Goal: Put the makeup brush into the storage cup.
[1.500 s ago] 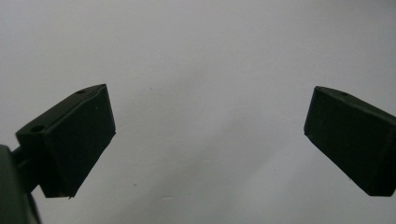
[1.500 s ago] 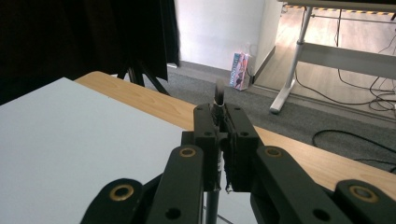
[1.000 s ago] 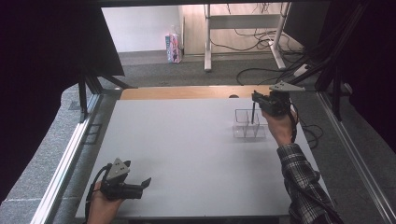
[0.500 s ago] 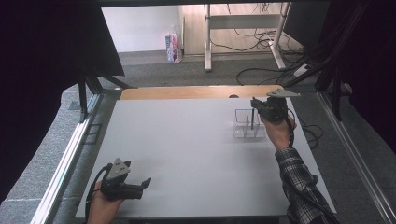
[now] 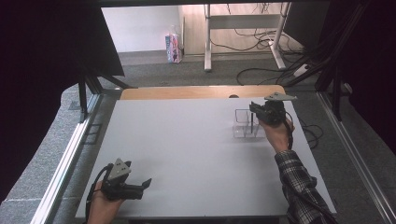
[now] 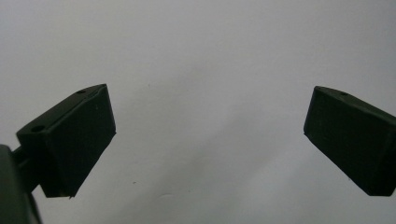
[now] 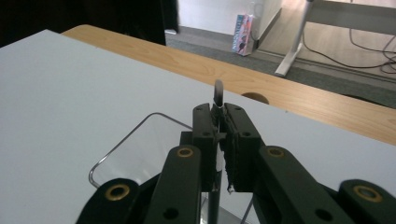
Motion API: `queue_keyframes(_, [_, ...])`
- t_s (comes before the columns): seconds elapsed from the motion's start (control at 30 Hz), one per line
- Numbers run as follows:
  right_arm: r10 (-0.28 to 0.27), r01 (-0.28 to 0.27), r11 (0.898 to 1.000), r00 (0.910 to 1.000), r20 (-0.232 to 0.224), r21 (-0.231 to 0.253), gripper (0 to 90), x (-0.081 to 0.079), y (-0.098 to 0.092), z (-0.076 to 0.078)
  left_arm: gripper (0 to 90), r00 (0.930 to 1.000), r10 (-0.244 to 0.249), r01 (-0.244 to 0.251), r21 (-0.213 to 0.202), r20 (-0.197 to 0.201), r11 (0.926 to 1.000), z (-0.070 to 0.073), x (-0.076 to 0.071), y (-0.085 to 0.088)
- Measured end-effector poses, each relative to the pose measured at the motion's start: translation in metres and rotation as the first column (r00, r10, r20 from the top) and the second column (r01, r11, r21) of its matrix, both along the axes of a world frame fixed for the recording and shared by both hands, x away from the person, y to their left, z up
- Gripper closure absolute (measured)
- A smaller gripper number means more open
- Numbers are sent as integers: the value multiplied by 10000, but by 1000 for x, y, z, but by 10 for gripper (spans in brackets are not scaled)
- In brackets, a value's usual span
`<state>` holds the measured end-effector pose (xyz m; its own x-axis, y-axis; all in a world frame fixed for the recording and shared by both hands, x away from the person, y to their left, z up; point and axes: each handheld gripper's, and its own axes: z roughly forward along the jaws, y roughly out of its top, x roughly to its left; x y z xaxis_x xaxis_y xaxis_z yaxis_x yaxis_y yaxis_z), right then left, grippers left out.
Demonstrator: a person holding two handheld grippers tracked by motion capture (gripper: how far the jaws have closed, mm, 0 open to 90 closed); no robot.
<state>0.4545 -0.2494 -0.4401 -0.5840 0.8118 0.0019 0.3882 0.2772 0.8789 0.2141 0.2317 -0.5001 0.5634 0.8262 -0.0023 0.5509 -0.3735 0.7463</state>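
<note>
A clear plastic compartment holder [image 5: 243, 125] stands on the white table top [image 5: 187, 149] at the far right. My right gripper [image 5: 253, 110] hangs just over it, with a thin dark stick [image 5: 252, 125] reaching down into the holder. In the right gripper view the stick [image 7: 217, 91] pokes up between the pads of the right gripper [image 7: 217, 114], above the holder's rim [image 7: 126, 140]. Its jaws have just been opening a little, with the stick still pinched between them. My left gripper [image 5: 145, 185] rests at the near left, and its jaws stand wide apart over bare table [image 6: 210, 135].
A wooden strip [image 5: 201, 92] with a round hole [image 5: 233, 96] runs along the table's far edge. Beyond it on the floor are a pink carton [image 5: 173, 46], desk legs [image 5: 207, 42] and cables. Metal rails flank the table on both sides.
The right gripper has sunk toward the clear holder, taking the stick down into it. The left gripper has stayed where it was.
</note>
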Motion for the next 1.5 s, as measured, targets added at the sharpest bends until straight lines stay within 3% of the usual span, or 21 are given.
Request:
queue_keyframes(0.1, [21,-20,10000,9999,139,-80,519,2,1,0,25,10000,6,-6,-27,5,10000,0,0,0])
queue_keyframes(0.2, [132,-127,9986,9999,-89,521,229,8,0,0,25,10000,6,-6,-73,-41,10000,0,0,0])
queue_keyframes(0.3, [-275,284,9970,9995,-127,715,59,11,1,1,31,9998,6,-8,-118,-180,9999,0,0,0])
queue_keyframes(0.37, [-575,584,9970,9982,-194,503,35,11,4,1,31,9998,-1,-2,-140,-213,9999,0,0,0])
queue_keyframes(0.43, [-526,532,9982,9984,-211,271,23,11,6,1,32,9997,27,-32,-198,-245,9998,0,0,0])
queue_keyframes(0.8, [-191,193,9998,9989,-418,51,14,5,13,-1,10,9994,-82,55,-816,-325,9966,0,1,3])
queue_keyframes(1.07, [-7,-9,9997,9979,-645,-251,10,0,15,0,9,9996,-97,79,-739,-251,9972,-1,1,3])
queue_keyframes(1.27, [139,-156,9997,9968,-792,-210,7,-8,14,3,5,9999,-48,35,-859,-144,9963,0,1,4])
queue_keyframes(1.4, [269,-292,9992,9961,-838,-267,5,-13,14,6,1,9992,-31,-19,-1265,-399,9920,0,2,4])
queue_keyframes(1.5, [391,-418,9987,9955,-862,-297,5,-18,14,7,0,9988,-3,-59,-1259,-492,9920,0,2,3])
